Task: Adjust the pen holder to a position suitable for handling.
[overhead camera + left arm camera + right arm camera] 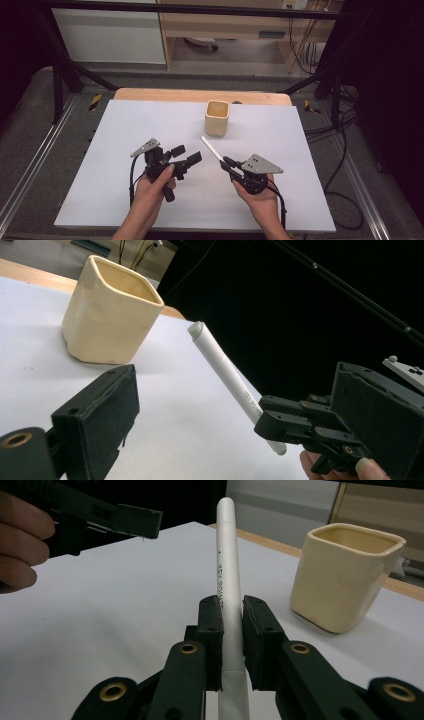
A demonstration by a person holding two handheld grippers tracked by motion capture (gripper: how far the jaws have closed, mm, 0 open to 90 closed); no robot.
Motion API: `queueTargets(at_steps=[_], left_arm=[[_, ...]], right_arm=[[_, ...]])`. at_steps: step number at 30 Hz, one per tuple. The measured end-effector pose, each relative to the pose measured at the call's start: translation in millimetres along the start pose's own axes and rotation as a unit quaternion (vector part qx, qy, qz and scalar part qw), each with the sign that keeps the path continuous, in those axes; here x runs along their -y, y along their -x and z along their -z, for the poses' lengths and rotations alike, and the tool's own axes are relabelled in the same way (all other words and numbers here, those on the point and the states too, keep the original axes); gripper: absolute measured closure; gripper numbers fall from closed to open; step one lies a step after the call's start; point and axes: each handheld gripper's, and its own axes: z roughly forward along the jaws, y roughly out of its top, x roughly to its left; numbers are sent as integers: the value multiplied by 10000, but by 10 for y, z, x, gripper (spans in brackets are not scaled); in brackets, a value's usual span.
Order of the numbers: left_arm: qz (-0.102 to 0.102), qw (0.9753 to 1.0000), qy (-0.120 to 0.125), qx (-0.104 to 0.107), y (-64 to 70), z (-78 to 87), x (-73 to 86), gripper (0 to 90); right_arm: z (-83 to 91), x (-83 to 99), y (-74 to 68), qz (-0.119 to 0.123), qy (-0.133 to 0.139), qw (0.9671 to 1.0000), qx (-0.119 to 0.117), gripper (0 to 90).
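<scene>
High view: right gripper [229, 163] clamps a white pen [212, 148], tip pointing at the cream cup [217, 118] standing at the bench [125, 130] far edge; left gripper [187, 156] spread, holding nothing, well left of cup. Left gripper view: fingers [97, 425] apart, pen beside cup. Right gripper view: fingers [210, 630] pinch pen.

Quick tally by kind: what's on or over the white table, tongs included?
Tongs: 2, left tongs open, right tongs shut on the pen
White pen: 1
Cream square cup: 1
Total: 4
</scene>
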Motion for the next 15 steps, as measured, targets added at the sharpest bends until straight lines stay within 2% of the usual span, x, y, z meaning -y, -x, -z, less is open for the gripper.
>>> queueTargets(at_steps=[15], left_arm=[[6, 10000, -34, -21, 25, -80, 23, 88]], right_arm=[[-22, -5, -67, 65, 79, 9999, -67, 789]])
